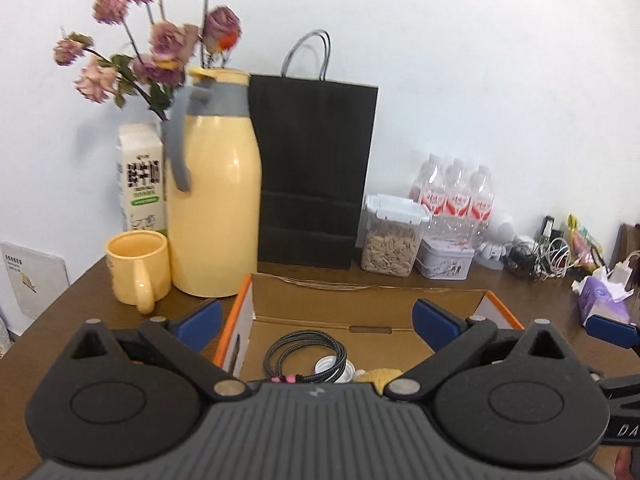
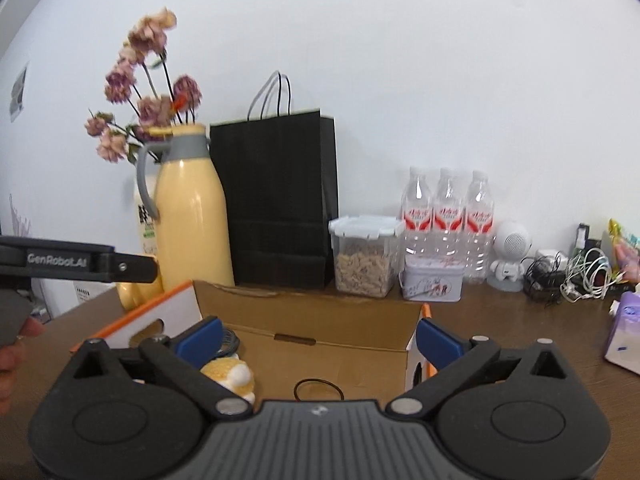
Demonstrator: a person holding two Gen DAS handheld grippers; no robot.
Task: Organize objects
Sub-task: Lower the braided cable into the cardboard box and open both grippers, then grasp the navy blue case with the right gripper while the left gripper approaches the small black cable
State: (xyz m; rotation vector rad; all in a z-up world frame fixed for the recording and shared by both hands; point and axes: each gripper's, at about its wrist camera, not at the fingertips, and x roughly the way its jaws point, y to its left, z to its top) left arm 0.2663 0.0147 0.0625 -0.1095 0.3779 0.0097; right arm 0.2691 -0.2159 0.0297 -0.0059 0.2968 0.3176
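An open cardboard box [image 1: 360,308] with orange-edged flaps lies on the brown table just beyond both grippers. Inside it, the left wrist view shows a coiled black braided cable [image 1: 306,354], a white cap [image 1: 334,368] and a yellow knitted toy [image 1: 380,376]. My left gripper [image 1: 318,320] hangs over the box's near side, open, with nothing between its blue pads. The right wrist view shows the same box [image 2: 320,320], the knitted toy [image 2: 232,376] and a thin black ring [image 2: 319,390] on its floor. My right gripper [image 2: 319,340] is open and empty above them.
Behind the box stand a yellow jug [image 1: 214,200], a yellow mug [image 1: 138,266], a milk carton [image 1: 140,176], dried flowers [image 1: 160,48] and a black paper bag [image 1: 316,168]. To the right are a seed container [image 1: 390,240], a tin [image 1: 444,262], water bottles [image 1: 456,196], tangled cables [image 1: 536,258] and tissues [image 1: 604,300].
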